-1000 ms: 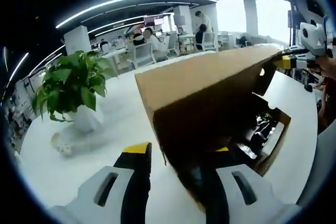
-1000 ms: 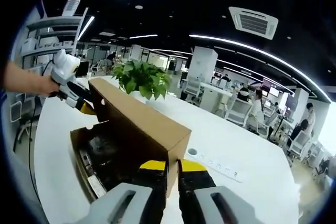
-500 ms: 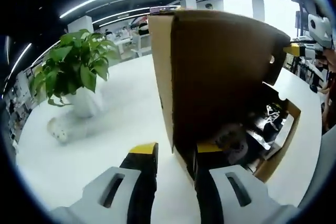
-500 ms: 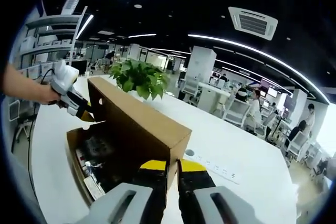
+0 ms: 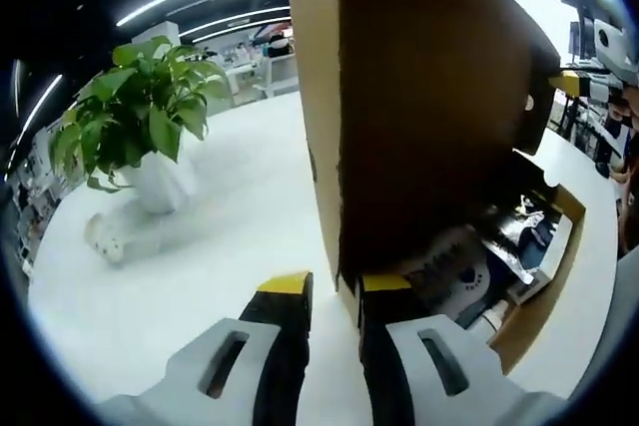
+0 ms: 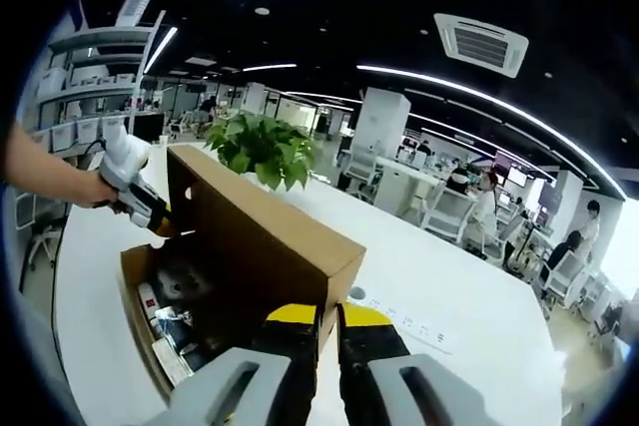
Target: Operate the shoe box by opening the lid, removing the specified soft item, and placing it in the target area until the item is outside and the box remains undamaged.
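Observation:
The brown cardboard shoe box (image 5: 534, 311) stands on the white table with its lid (image 5: 429, 117) swung up nearly upright. My left gripper (image 5: 334, 284) is shut on the lid's near corner edge. My right gripper (image 6: 328, 314) is shut on the lid's (image 6: 270, 236) opposite corner. Each gripper appears in the other's view: the right gripper (image 5: 564, 84) at the lid's far corner, the left gripper (image 6: 158, 218) held by a hand. Inside the box (image 6: 132, 286) lie dark and pale items (image 5: 469, 266) that I cannot tell apart.
A potted green plant (image 5: 140, 137) in a white pot stands on the table beyond the box, also in the right gripper view (image 6: 262, 152). A small white object (image 5: 105, 241) lies beside it. A power strip (image 6: 399, 311) lies on the table. Office desks and people are far behind.
The lid has swung up from a low tilt to nearly upright, uncovering more of the inside. My left gripper's jaws have narrowed onto the lid's edge. The right gripper keeps its hold.

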The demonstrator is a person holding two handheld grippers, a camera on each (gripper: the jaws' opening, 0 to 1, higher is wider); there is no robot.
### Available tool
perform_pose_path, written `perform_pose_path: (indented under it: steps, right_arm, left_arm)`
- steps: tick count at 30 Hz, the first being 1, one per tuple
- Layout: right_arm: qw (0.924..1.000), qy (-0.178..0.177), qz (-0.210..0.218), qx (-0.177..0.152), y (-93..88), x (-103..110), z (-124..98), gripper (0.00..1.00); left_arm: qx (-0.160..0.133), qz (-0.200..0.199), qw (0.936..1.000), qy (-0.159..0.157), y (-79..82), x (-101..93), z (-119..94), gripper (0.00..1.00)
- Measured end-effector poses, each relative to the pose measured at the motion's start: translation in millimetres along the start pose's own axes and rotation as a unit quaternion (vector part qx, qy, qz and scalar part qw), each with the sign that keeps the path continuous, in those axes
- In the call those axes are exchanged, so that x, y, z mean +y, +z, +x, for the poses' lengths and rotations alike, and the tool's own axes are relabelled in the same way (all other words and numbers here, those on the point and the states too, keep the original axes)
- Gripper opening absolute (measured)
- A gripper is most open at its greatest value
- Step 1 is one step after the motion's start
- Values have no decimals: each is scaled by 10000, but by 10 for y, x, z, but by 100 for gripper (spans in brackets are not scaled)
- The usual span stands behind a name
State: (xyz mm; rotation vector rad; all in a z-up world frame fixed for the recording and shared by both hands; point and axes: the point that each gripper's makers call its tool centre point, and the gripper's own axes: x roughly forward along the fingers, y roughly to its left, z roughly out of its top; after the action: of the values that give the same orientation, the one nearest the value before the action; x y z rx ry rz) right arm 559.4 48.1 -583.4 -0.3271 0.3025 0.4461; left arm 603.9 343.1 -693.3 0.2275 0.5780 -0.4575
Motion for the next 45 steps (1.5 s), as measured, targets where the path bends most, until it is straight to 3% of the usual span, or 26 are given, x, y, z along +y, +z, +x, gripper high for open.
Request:
perform_pose_path:
  steps: [34,45]
  right_arm:
    - [9999,-18,-128,50,49,-165,214,1]
    - [9998,-6,-68,164,-61,-135,244,1]
  left_arm:
    - [-98,-48,9999,-40,48,5,47,1]
    - [-83,-102,9999,-28,54,6,41,0]
